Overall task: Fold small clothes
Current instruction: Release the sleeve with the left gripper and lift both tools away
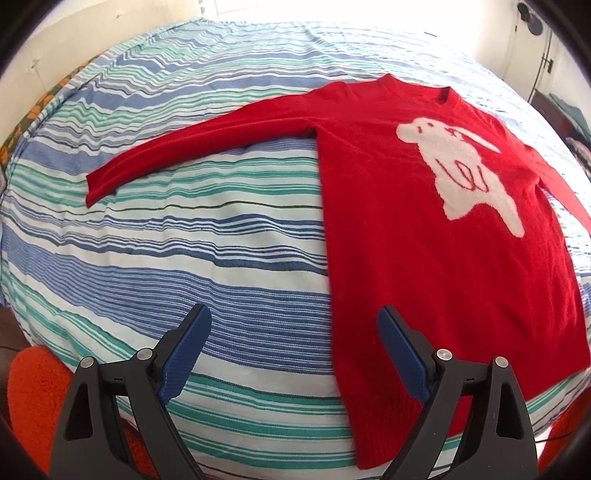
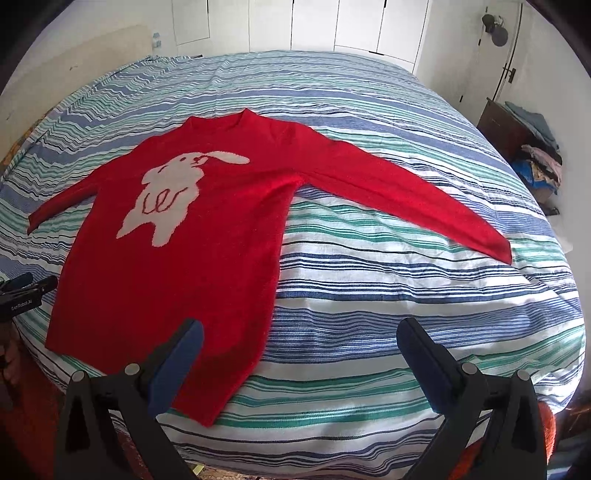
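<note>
A small red sweater [image 1: 436, 258] [image 2: 177, 266] with a white rabbit on its chest lies flat, face up, on the striped bedspread [image 1: 184, 240] [image 2: 388, 295], both sleeves spread out sideways. My left gripper [image 1: 295, 328] hovers open above the hem's left corner, nothing between its blue pads. My right gripper [image 2: 301, 341] is open too, above the hem's right corner, and holds nothing. The left gripper [image 2: 26, 291] also shows at the left edge of the right wrist view, beside the sweater's side seam.
An orange rug [image 1: 33, 398] lies on the floor by the bed's near edge. A dark wooden stand with piled clothes [image 2: 532, 147] is at the far right. White cupboard doors [image 2: 332, 26] stand behind the bed.
</note>
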A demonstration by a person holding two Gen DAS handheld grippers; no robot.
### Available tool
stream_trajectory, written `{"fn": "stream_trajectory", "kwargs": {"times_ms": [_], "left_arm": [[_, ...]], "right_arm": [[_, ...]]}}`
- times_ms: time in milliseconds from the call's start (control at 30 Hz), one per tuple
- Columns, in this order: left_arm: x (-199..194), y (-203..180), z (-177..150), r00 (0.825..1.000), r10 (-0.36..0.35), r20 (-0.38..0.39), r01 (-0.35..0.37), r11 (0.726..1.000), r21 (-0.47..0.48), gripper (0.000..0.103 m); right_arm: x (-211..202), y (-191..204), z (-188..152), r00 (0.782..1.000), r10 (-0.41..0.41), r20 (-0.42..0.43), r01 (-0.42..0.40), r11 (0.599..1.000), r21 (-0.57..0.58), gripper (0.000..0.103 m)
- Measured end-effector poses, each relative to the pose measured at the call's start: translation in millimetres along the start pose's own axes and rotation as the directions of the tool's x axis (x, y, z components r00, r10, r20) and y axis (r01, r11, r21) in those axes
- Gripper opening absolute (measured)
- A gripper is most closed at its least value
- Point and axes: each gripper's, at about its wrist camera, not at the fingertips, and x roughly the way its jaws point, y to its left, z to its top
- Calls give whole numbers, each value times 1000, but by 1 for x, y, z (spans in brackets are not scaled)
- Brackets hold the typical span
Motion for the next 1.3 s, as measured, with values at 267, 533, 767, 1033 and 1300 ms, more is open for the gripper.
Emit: {"fn": "stream_trajectory", "kwargs": {"times_ms": [267,533,767,1033,1300], "left_arm": [[-4,-2,-1,1000,20,15,-20,1000,11,93],[-3,-8,-2,999,43,19,-43,998,44,93],[-3,-8,-2,999,51,18,-52,997,48,93],[-1,-9,-2,998,66,12,-67,997,50,93],[1,-8,-3,997,73,3,-73,996,46,93]], "right_arm": [[1,6,-4,1000,10,0,-10,1000,-11,103],[7,3,-9,1000,4,-11,-4,1000,9,103],[8,1,-8,999,-30,-19,30,999,15,103],[10,-2,-11,998,-50,-27,50,999,18,103],[14,-3,-12,995,-89,-48,90,996,15,103]]}}
